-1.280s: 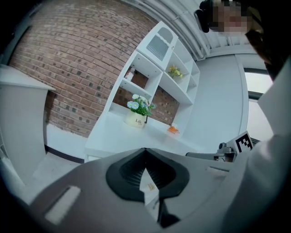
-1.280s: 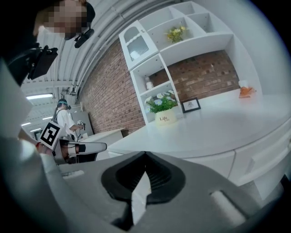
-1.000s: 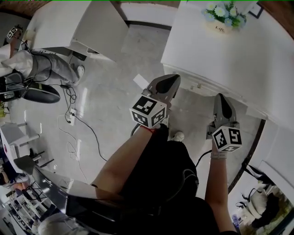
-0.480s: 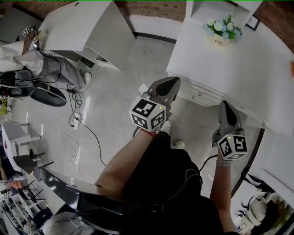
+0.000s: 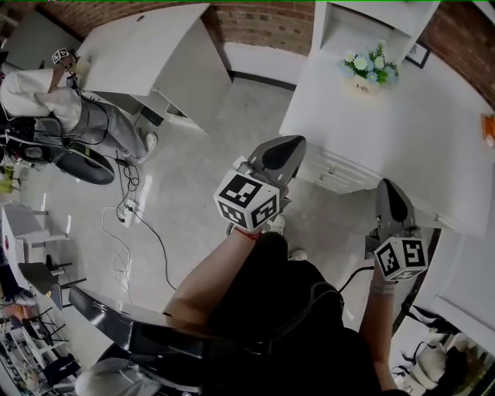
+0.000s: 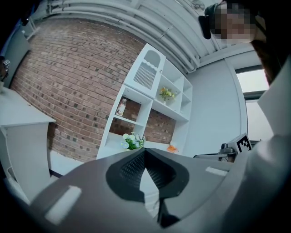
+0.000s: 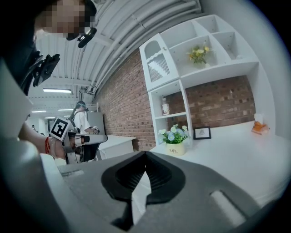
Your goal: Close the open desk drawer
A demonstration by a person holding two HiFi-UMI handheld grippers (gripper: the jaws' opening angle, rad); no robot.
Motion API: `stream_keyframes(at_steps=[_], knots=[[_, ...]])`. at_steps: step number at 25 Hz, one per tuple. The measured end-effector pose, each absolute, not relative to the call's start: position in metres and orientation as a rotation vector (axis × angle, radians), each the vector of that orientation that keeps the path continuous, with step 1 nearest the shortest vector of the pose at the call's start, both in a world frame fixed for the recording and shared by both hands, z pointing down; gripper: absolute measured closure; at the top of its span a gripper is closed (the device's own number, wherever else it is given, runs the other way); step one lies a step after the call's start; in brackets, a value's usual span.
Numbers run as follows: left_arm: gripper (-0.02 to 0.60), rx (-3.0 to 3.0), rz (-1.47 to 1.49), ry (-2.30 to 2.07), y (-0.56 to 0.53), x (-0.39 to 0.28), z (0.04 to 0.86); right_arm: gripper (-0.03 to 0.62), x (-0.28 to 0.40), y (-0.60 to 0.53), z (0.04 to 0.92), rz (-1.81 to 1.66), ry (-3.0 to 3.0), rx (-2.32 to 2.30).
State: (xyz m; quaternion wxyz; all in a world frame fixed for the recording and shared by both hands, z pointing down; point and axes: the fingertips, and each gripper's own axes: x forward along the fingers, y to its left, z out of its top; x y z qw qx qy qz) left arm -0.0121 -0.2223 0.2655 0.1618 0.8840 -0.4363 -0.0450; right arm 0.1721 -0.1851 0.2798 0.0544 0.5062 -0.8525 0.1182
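A white desk (image 5: 402, 116) fills the upper right of the head view. A stack of white drawer fronts (image 5: 338, 168) shows just under its near edge; how far any drawer stands out I cannot tell. My left gripper (image 5: 288, 143) hangs shut and holding nothing, its tip just left of the drawers, near the desk's corner. My right gripper (image 5: 387, 188) is shut and holding nothing too, lower right of the drawers, short of the desk edge. In the left gripper view the left gripper (image 6: 144, 153) points over the desktop; in the right gripper view the right gripper (image 7: 145, 157) does the same.
A pot of flowers (image 5: 366, 68) stands at the back of the desk before a white shelf unit (image 5: 363, 23) on a brick wall. A second white desk (image 5: 147, 46) is far left, with a seated person (image 5: 46, 104) and floor cables (image 5: 128, 209).
The view has tilted up, showing more brick wall. Both grippers have slid lower in the view, the right one farther from the desk edge. Both stay shut.
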Motion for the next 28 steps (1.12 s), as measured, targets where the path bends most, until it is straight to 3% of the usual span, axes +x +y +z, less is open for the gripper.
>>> stream_keyframes(at_steps=[28], knots=[[0.58, 2.611, -0.195, -1.34, -0.223, -0.006, 0.187, 0.592, 0.207, -0.178, 0.19, 0.218, -2.653, 1.665]])
